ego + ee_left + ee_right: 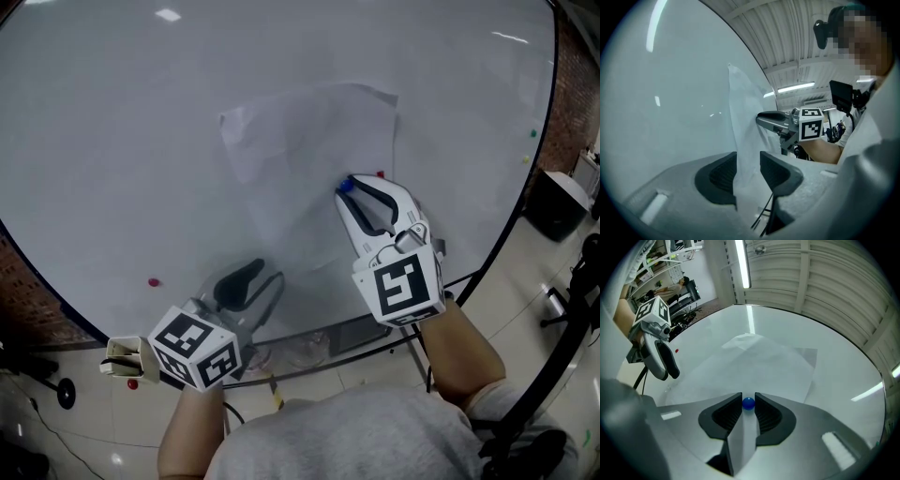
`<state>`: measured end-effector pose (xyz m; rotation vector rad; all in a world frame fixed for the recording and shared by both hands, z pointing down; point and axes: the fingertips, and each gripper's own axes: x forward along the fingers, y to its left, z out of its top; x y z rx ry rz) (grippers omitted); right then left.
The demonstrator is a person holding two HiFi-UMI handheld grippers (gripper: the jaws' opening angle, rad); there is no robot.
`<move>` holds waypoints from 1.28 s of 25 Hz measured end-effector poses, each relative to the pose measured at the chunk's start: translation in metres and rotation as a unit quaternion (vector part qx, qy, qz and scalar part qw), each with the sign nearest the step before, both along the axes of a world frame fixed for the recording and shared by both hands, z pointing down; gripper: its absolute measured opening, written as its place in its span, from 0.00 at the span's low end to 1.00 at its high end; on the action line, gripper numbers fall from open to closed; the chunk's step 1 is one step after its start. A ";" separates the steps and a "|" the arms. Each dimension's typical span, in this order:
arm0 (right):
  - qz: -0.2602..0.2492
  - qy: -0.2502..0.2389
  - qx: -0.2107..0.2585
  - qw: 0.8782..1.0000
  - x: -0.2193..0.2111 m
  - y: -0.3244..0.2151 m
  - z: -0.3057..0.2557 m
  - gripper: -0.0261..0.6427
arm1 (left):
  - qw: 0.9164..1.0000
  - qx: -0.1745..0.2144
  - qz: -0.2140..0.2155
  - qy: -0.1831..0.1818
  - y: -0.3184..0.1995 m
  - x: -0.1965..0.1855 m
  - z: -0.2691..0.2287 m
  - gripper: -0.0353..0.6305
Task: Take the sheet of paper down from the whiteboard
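Observation:
A creased white sheet of paper (pixel 300 159) lies against the whiteboard (pixel 112 141). My right gripper (pixel 349 187) is at the sheet's lower right part, shut on a small blue magnet (pixel 345 185) that sits between its jaw tips (pixel 748 406) on the paper (pixel 754 362). A red magnet (pixel 380 174) is just right of it. My left gripper (pixel 258 279) is below the sheet's lower left. In the left gripper view the paper's edge (pixel 745 122) hangs between its open jaws (pixel 747 164), with the pads apart from it.
Another red magnet (pixel 153 280) sticks to the board at lower left, and a green dot (pixel 532 133) at far right. The board's tray (pixel 309 347) runs under my grippers. A small box (pixel 127 358) sits at its left end. A black bin (pixel 558 202) stands on the floor at right.

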<state>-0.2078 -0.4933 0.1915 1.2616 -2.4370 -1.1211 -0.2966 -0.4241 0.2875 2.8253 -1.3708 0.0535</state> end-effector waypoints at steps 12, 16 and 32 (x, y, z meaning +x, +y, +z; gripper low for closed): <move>-0.001 -0.006 0.002 1.000 0.001 0.001 0.000 0.17 | 0.999 -0.011 0.014 0.032 -0.019 0.007 -0.002 0.29; 0.000 -0.003 -0.002 1.000 0.001 0.002 0.001 0.17 | 0.999 -0.010 0.022 0.027 -0.022 0.014 -0.004 0.29; 0.001 -0.010 0.002 1.000 0.005 0.003 0.001 0.17 | 1.000 0.013 0.001 0.013 -0.024 0.014 -0.014 0.06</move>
